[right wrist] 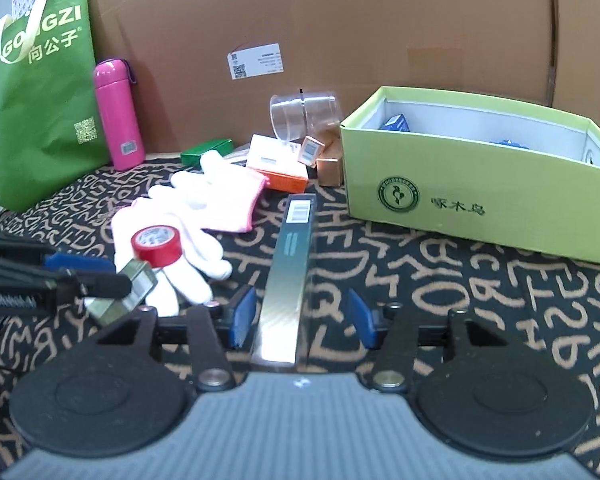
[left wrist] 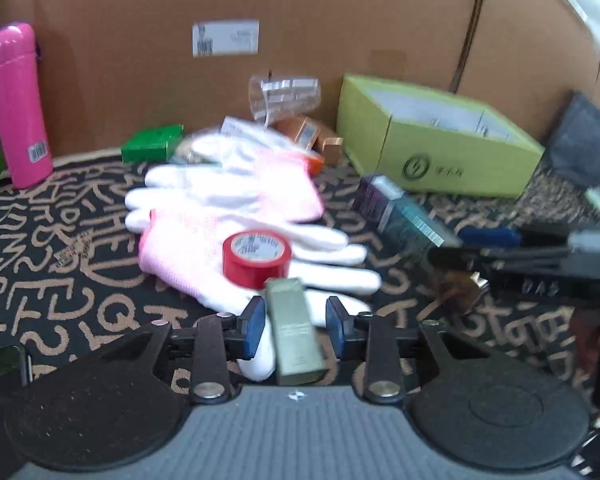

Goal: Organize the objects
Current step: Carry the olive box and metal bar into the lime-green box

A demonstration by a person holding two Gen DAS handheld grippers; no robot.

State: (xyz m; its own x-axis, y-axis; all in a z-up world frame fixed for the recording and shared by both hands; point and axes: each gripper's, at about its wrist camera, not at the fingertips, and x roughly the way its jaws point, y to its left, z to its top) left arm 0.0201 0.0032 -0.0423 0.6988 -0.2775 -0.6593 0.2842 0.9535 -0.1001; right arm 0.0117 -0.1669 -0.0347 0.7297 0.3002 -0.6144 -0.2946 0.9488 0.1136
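Left wrist view first: the left gripper (left wrist: pixel 296 326) has its blue pads spread with gaps on both sides of a small olive-gold box (left wrist: pixel 296 334) that sits between them, so the pads aren't pressing it. That box lies partly on a pair of white gloves with pink cuffs (left wrist: pixel 228 216), and a red tape roll (left wrist: pixel 257 258) sits on the gloves just beyond it. Everything is on a black mat with tan lettering (left wrist: pixel 60 240). Farther back there's a pink bottle (left wrist: pixel 18 104) standing upright on the left, a small green box (left wrist: pixel 152 143), a clear plastic cup (left wrist: pixel 284 94) on its side, and an open lime-green box (left wrist: pixel 440 140) to the right, all in front of a big cardboard wall (left wrist: pixel 340 20). The view is pretty blurry on the right, where the right gripper is seen side-on next to a long dark box (left wrist: pixel 400 216).

Right wrist view: the right gripper (right wrist: pixel 302 316) is also spread, with the long dark box running lengthwise between the pads, close to the left one and well clear of the right one. It looks like it's lying flat on the mat, near the lime-green box. A green tote bag (right wrist: pixel 40 100) stands at the far left beside the pink bottle. An orange-and-white box (right wrist: pixel 276 164) and a copper carton (right wrist: pixel 330 170) sit near the cup.
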